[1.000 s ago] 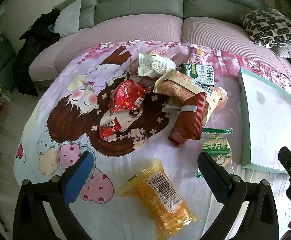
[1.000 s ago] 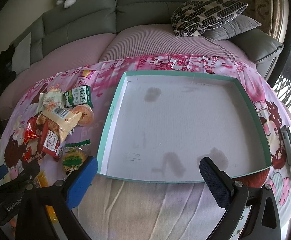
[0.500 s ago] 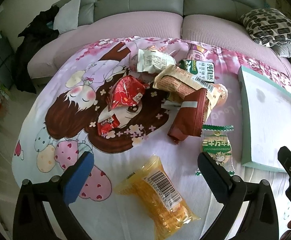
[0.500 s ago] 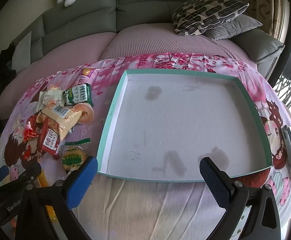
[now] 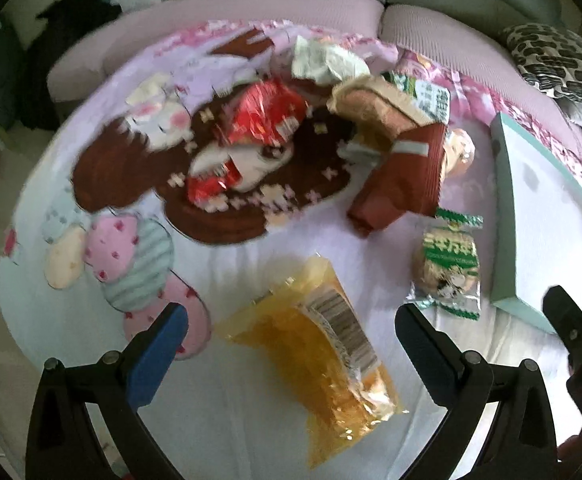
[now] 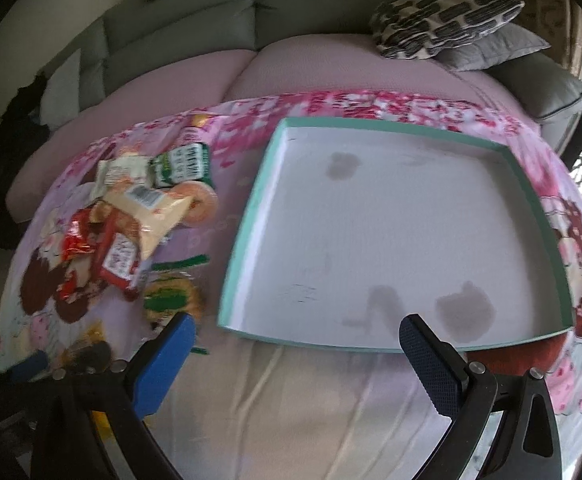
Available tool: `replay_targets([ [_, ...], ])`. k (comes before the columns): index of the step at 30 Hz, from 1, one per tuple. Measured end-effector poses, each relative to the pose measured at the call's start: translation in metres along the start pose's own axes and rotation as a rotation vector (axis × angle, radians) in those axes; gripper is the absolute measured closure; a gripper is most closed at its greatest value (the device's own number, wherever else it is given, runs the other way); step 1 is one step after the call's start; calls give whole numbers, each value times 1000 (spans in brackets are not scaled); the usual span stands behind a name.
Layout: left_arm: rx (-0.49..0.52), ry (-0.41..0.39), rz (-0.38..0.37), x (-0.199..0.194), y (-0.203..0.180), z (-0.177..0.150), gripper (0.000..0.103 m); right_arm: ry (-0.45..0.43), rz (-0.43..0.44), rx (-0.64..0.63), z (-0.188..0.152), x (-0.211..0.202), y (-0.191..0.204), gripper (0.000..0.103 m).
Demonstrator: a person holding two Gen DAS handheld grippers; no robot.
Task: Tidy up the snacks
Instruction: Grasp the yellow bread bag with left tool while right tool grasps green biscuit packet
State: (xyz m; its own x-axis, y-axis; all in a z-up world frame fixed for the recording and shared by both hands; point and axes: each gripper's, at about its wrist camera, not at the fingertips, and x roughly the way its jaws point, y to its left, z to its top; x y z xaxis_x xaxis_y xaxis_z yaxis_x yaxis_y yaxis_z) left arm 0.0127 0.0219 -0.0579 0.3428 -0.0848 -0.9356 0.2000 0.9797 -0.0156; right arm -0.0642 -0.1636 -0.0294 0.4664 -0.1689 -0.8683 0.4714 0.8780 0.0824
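Left view only: I see the yellow clear-plastic snack packet with a barcode (image 5: 315, 344) low in the centre of the frame, lying on the cartoon-print cloth (image 5: 251, 420) between my spread fingers; in the right view only a yellow blur shows at lower left.
Right view only: I get the whole shallow teal-rimmed white tray (image 6: 247, 240) filling the centre and right of the frame, with grey stains on its floor and no snacks in it; the left view shows just its corner at the right edge.
Both views: the heap of snacks (image 5: 375, 120) sits in the upper centre of the left view and at left of the right view, beside the tray, not in it.
Writing: the round green-and-white wrapped biscuit (image 5: 449, 264) carries green characters I cannot read for blur; a green-and-white carton (image 6: 181, 164) has print too, unreadable.
Left tongs (image 5: 291, 330): spread wide, holding nothing, straddling the yellow packet; I cannot tell whether they touch it.
Right tongs (image 6: 297, 338): spread wide, holding nothing, over the tray's near rim and bare cloth.
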Motion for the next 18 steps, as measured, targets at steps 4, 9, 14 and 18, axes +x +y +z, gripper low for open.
replay_targets([
  [4, -2, 41, -38, 5, -3, -3, 6, -17, 61, -9, 4, -1, 10, 0],
  [9, -15, 66, -53, 8, -3, -6, 28, -40, 105, -25, 13, 1, 22, 0],
  [14, -16, 62, -70, 8, -2, -11, 36, -48, 139, -66, 18, 3, 35, 0],
  [18, -43, 63, -106, 11, 4, -6, 43, -39, 161, -86, 18, 8, 43, 0],
])
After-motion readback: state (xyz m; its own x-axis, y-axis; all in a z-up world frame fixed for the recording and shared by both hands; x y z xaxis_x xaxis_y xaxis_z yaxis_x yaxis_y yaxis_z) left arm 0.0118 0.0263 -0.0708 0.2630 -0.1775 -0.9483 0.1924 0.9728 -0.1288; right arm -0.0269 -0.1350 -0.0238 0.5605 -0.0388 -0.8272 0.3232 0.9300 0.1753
